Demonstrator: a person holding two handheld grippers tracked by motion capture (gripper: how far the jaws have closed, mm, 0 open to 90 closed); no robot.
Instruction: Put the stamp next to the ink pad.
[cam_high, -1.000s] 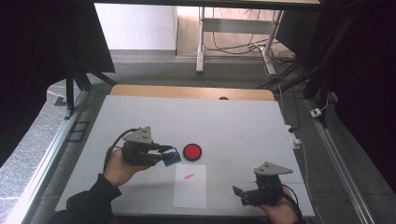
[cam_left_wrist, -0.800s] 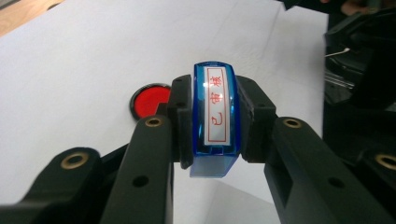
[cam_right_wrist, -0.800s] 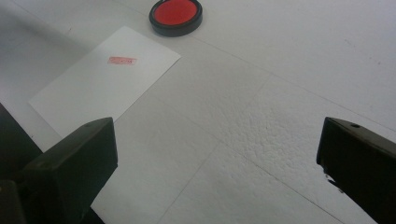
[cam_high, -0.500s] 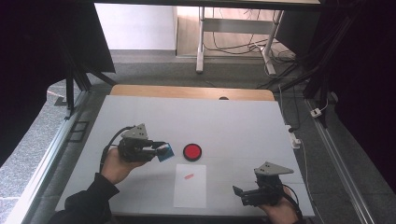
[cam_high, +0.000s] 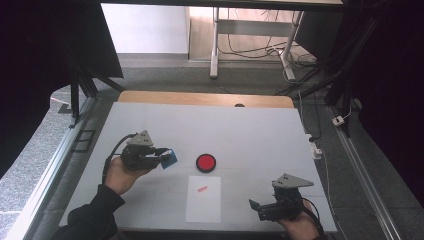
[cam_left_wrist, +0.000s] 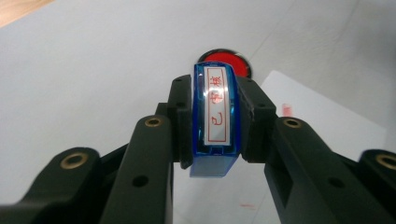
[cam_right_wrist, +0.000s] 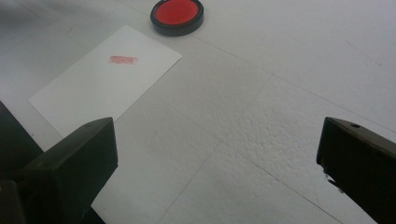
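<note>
Left of centre in the high view, the left gripper (cam_high: 161, 156) is clamped on a blue stamp (cam_high: 169, 158), jaws pressing both its sides; its label shows red characters in the left gripper view (cam_left_wrist: 215, 111). Just right of it lies the red ink pad (cam_high: 205, 163) on the table (cam_high: 260, 135). Below the pad lies a white paper (cam_high: 204, 205) with a red imprint (cam_high: 202, 189). At lower right, the right gripper (cam_high: 256, 209) rests with jaws wide apart, holding nothing.
</note>
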